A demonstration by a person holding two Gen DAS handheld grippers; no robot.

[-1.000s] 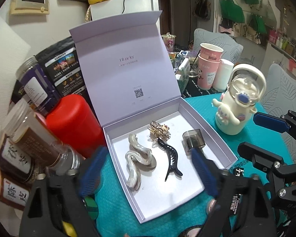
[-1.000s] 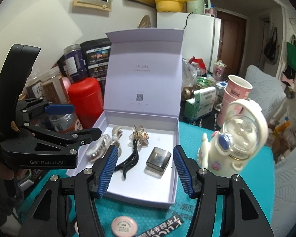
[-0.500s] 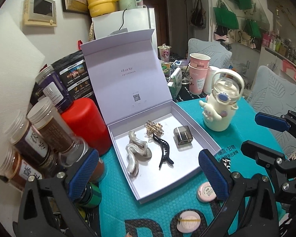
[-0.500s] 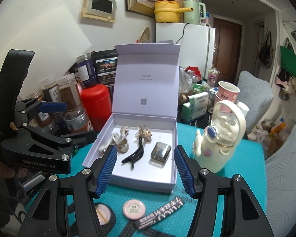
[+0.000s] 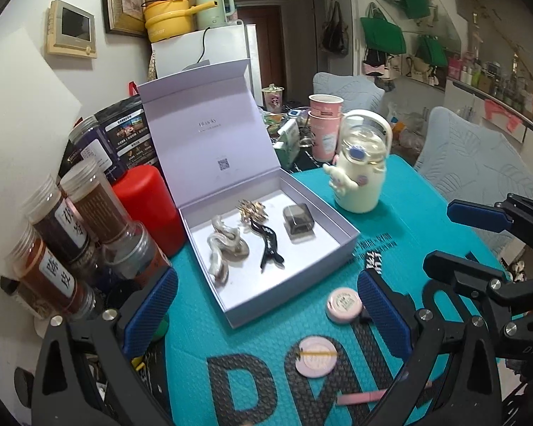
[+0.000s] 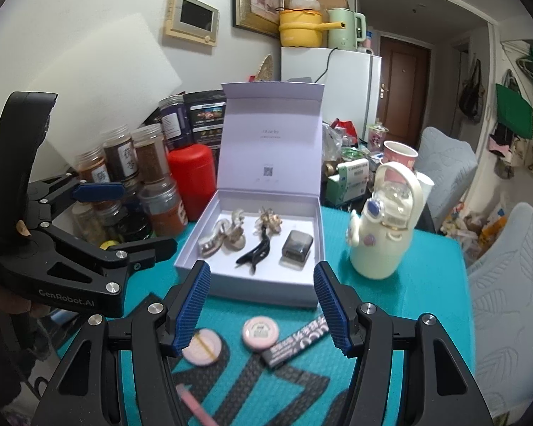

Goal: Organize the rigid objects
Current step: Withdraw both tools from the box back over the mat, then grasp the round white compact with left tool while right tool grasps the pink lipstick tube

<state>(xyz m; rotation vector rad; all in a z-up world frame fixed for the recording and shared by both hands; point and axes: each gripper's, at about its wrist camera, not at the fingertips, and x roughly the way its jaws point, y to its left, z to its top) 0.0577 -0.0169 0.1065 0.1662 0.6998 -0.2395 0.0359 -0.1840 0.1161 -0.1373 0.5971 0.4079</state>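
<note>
An open lavender box [image 5: 302,255] stands on the teal mat with its lid upright. Inside lie a silver wavy hair clip [image 5: 224,248], a gold clip [image 5: 252,210], a black claw clip [image 5: 268,245] and a grey square case [image 5: 297,220]. My left gripper [image 5: 266,314] hangs open in front of the box, nothing between its blue pads. My right gripper [image 6: 261,305] is open too, short of the box's front wall [image 6: 263,291]. On the mat near both lie two pink round compacts [image 6: 260,332] [image 6: 200,346], a black packet [image 6: 295,342] and a pink stick [image 6: 195,404].
Spice jars [image 5: 71,220] and a red canister [image 5: 145,206] crowd the box's left side. A cream cartoon bottle [image 5: 360,174] stands to its right, pink cups [image 5: 323,124] behind. Grey chairs [image 6: 511,284] line the table's right edge.
Both grippers have drawn back from the box, which now looks smaller and farther. The compacts, packet and pink stick have come into view on the mat. Neither gripper's jaws moved.
</note>
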